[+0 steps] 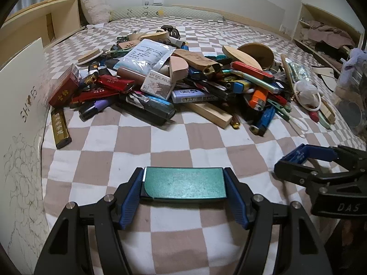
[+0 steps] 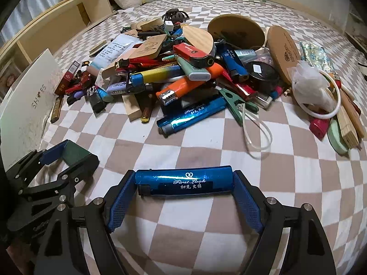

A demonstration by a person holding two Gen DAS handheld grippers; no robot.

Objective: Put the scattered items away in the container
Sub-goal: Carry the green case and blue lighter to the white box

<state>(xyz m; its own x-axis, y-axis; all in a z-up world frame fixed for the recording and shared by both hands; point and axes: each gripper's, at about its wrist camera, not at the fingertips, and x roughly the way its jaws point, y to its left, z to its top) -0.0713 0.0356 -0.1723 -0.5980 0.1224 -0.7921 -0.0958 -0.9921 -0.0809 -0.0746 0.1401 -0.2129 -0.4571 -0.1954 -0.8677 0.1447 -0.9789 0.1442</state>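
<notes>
A fluffy pillow (cream) lies beyond the checkered bedspread.

We see our right claw clamping a blue lighter at lower centre, the heap of lighters above it.

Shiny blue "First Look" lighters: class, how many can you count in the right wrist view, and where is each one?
2. One blue lighter is clamped endwise in the right gripper; the other lies at the pile's near edge on the checkered bedcover. More may be buried in the pile.
</notes>
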